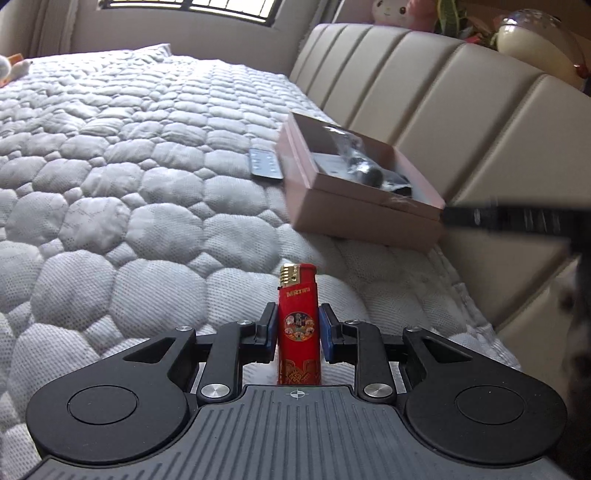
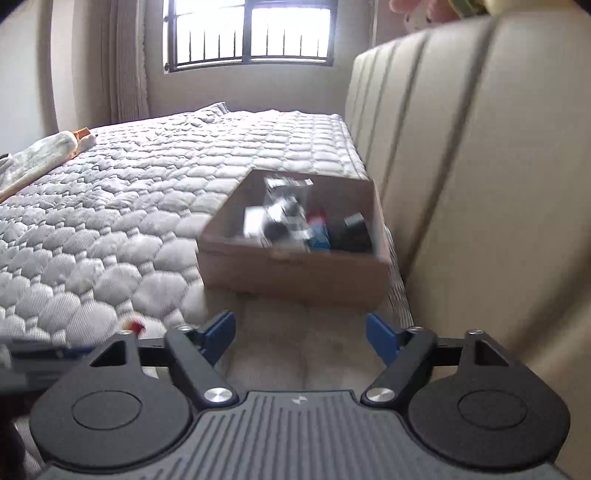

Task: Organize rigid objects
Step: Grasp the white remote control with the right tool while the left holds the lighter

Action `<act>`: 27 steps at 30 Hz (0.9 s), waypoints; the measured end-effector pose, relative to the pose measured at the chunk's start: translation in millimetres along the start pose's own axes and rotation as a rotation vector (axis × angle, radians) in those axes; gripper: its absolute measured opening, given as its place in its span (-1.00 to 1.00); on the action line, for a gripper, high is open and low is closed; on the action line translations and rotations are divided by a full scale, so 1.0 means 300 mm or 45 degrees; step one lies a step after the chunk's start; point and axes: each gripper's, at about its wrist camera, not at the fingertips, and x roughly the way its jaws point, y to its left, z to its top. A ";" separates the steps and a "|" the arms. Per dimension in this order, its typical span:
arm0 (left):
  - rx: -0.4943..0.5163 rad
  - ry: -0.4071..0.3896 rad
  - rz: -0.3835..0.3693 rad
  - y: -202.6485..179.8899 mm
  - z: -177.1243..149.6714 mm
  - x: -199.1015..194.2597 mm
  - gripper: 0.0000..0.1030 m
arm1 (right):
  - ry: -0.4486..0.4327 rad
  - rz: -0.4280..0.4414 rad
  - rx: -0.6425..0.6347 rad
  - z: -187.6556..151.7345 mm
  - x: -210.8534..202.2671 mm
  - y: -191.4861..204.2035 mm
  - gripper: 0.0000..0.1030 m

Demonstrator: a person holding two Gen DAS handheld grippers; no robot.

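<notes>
1. Left wrist view: the left gripper (image 1: 298, 332) has its blue-padded fingers (image 1: 272, 326) clenched on a red plastic lighter with a gold metal cap (image 1: 298, 325), held upright between the pads above the quilted white mattress (image 1: 129, 192).
2. Farther off and to the right, an open pink cardboard box (image 1: 354, 218) sits on the mattress against the beige padded headboard (image 1: 461, 110), with dark, blurred items inside.
3. A flat grey remote control (image 1: 264, 164) lies on the mattress just beside the box's left side.
4. Right wrist view: the right gripper (image 2: 301, 338) is released, its blue fingers (image 2: 221, 330) spread wide with nothing between them, near the box (image 2: 295, 273).
5. At the far end, a barred window (image 2: 251, 33) is brightly lit.
</notes>
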 end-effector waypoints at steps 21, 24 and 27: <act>-0.233 0.064 -0.171 0.231 0.049 0.121 -0.49 | 0.444 -0.378 -0.535 0.544 1.027 0.551 -0.87; -0.235 0.066 -0.172 0.234 0.058 0.125 -0.48 | 0.511 -0.421 -0.578 0.534 1.106 0.571 -0.87; -0.233 0.068 -0.171 0.232 0.057 0.127 -0.48 | 0.542 -0.443 -0.660 0.504 1.119 0.598 -0.87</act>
